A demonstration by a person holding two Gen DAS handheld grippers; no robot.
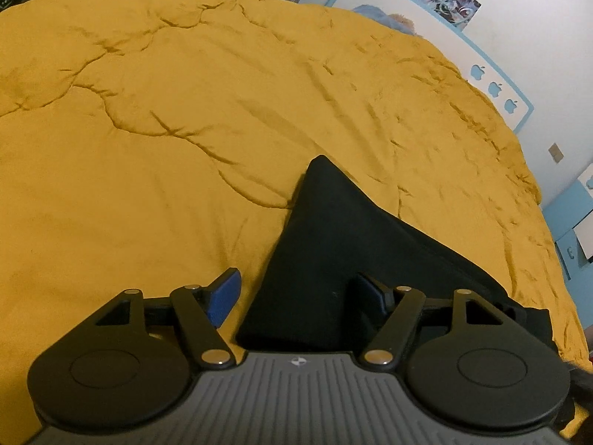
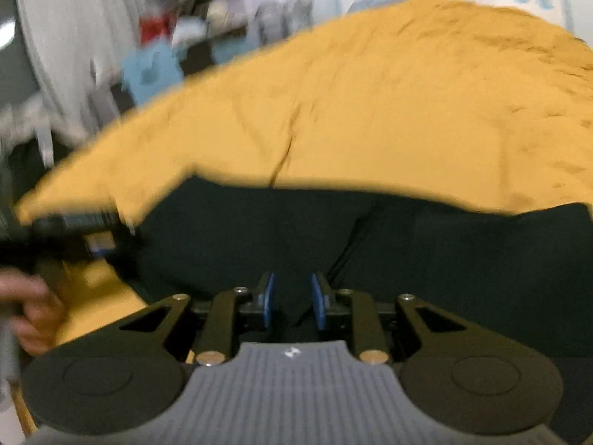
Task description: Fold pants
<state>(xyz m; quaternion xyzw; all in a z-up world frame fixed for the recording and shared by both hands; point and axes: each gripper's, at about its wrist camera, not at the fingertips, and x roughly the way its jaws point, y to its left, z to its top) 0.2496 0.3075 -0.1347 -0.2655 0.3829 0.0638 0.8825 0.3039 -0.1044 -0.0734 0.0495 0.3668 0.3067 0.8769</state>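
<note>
Black pants (image 1: pixel 330 244) lie on a mustard-yellow bed cover (image 1: pixel 185 111); one corner points away from me in the left wrist view. My left gripper (image 1: pixel 300 293) is open, its blue-padded fingers (image 1: pixel 222 296) spread either side of the pants' near edge. In the blurred right wrist view the pants (image 2: pixel 407 252) spread wide across the bed cover (image 2: pixel 370 111). My right gripper (image 2: pixel 292 296) is partly open just above the dark cloth, with a gap between its pads and nothing clamped. The other gripper (image 2: pixel 74 222) and a hand (image 2: pixel 29 307) show at the left.
A white and blue headboard (image 1: pixel 493 74) with apple stickers runs along the bed's far right side. Blue furniture (image 1: pixel 570 222) stands at the right. Cluttered shelves and a white curtain (image 2: pixel 66 37) lie beyond the bed's edge in the right wrist view.
</note>
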